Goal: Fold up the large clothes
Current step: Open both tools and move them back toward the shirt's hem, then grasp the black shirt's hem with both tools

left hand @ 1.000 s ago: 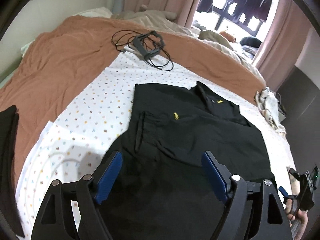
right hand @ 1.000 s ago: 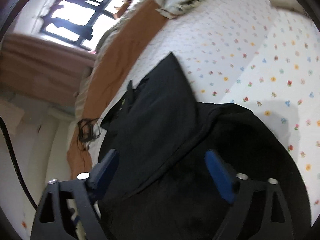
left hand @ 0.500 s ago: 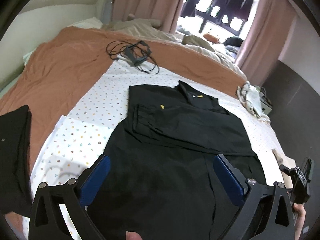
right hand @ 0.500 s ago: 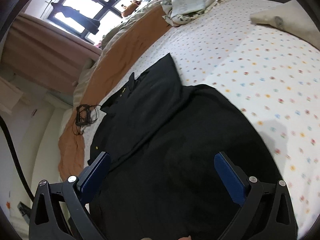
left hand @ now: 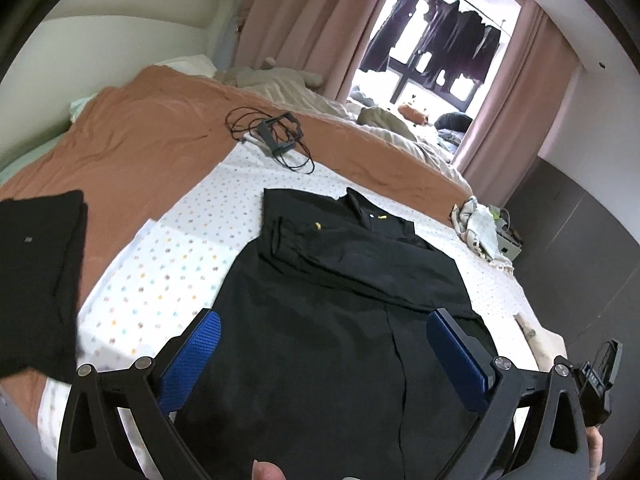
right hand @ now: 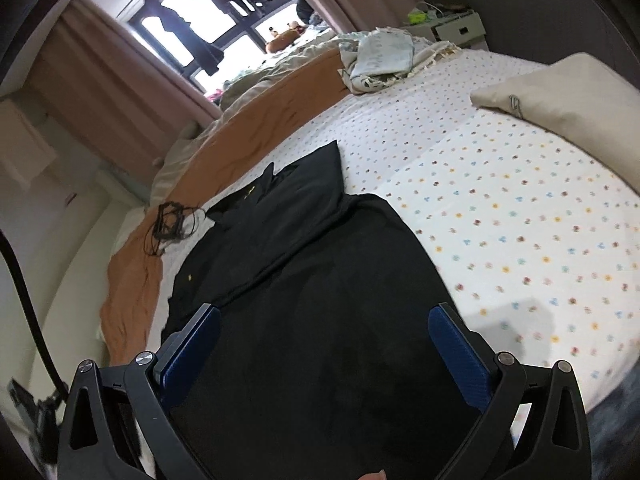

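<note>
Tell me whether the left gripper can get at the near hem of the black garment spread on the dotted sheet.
Probably yes. The left gripper hangs open above the black garment on the white dotted sheet, nothing between its blue pads. No object lies over the near cloth; it only needs to come down.

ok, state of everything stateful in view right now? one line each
left claw: open, nothing between the pads
right claw: open, nothing between the pads
black garment: flat on the bed, sleeves folded in, bottom not yet folded
curtains: drawn open
folded black clothes: stacked at the left
</note>
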Action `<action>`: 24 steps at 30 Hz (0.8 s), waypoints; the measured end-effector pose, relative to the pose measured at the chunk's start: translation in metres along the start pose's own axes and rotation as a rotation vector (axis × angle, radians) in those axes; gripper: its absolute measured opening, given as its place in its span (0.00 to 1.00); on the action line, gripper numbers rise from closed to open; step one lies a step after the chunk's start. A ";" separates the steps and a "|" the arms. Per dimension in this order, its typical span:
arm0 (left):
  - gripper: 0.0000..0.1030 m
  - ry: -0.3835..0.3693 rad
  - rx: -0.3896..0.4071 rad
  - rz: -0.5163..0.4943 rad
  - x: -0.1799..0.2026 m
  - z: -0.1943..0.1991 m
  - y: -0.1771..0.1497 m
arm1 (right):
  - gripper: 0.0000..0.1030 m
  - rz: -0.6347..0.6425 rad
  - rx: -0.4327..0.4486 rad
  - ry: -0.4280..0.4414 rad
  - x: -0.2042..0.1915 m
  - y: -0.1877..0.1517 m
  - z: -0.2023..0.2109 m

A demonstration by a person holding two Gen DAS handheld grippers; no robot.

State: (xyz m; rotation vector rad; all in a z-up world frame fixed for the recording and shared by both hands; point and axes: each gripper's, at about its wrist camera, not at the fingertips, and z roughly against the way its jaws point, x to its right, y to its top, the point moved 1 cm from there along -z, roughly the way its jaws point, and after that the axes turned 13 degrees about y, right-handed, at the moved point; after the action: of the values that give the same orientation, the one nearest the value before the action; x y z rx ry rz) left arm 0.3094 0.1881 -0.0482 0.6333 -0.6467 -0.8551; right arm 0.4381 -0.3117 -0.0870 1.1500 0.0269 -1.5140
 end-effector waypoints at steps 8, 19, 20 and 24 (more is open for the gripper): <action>1.00 -0.018 0.023 0.030 -0.027 0.045 -0.035 | 1.00 0.043 -0.015 0.016 0.005 -0.031 0.041; 1.00 0.058 0.060 -0.011 -0.051 0.091 -0.081 | 1.00 0.061 -0.015 0.025 0.026 -0.066 0.098; 1.00 0.065 0.056 -0.011 -0.056 0.092 -0.086 | 1.00 0.066 -0.015 0.013 0.029 -0.068 0.101; 1.00 0.083 0.046 0.016 -0.074 0.090 -0.107 | 1.00 0.079 -0.023 -0.018 0.045 -0.079 0.111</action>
State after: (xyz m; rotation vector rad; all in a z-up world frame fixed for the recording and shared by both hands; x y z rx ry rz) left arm 0.1567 0.1748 -0.0869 0.7007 -0.5964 -0.7968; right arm 0.3155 -0.3846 -0.1030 1.1065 -0.0131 -1.4510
